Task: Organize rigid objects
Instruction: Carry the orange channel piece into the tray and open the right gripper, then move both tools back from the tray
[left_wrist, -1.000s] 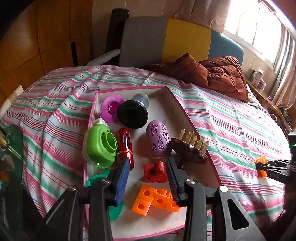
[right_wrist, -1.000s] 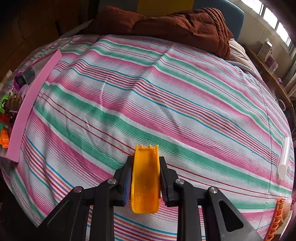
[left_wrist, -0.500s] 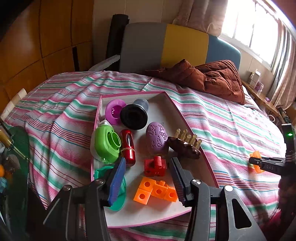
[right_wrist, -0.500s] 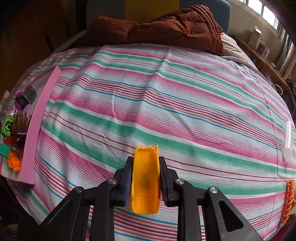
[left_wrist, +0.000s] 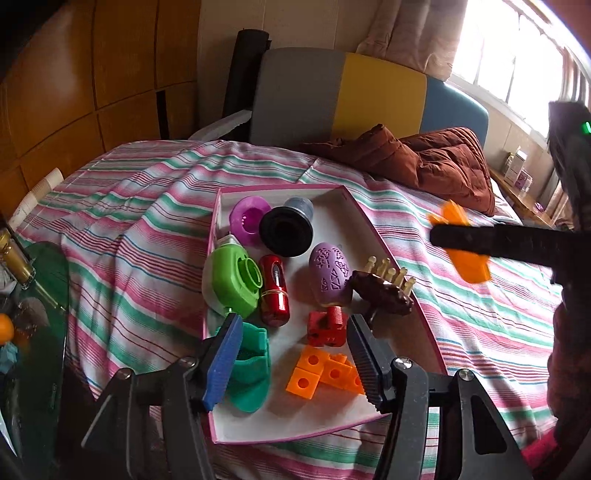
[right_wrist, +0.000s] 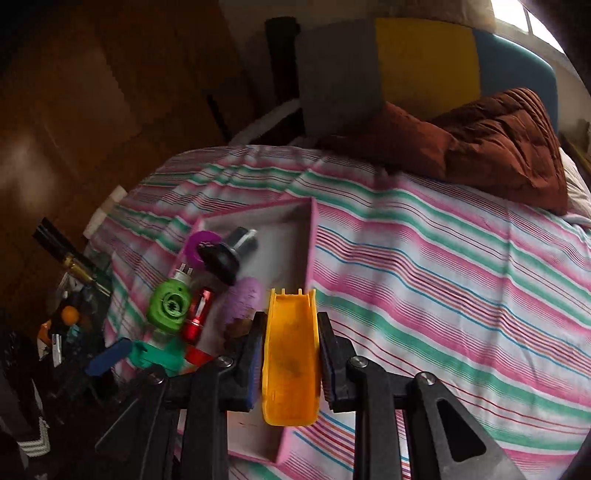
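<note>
Bed with striped sheet (left_wrist: 147, 221), pink, green and white, fills both views. Headboard (left_wrist: 347, 99) behind in grey, yellow and blue panels. Brown quilted blanket (left_wrist: 436, 162) bunched at the head end.

Pink-rimmed shallow box (left_wrist: 391, 254) lies on the sheet, white inside, holding the sorted toys. In it, far end to near: purple funnel-shaped cup (left_wrist: 249, 218) touching a black round cap (left_wrist: 284, 230) on a grey cylinder; green plastic reel-like piece (left_wrist: 232, 280) beside a red metallic tube (left_wrist: 273, 291); purple patterned egg (left_wrist: 328, 273); brown brush with tan pegs (left_wrist: 384, 288) against the right rim; red block (left_wrist: 325, 326); orange linked cubes (left_wrist: 317, 373); teal scoop-shaped piece (left_wrist: 251, 369) at the left rim.

No readable writing or brand on anything.

Left gripper (left_wrist: 291, 362) hovers over the near end of the box, jaws apart and just been widening, nothing pressed between them; the orange cubes and red block show in the gap below.

Right gripper (right_wrist: 290, 354) is clamped on an orange slide-shaped piece (right_wrist: 290, 350), held in the air over the box's right rim. In the left view it shows blurred at right, above the sheet.
</note>
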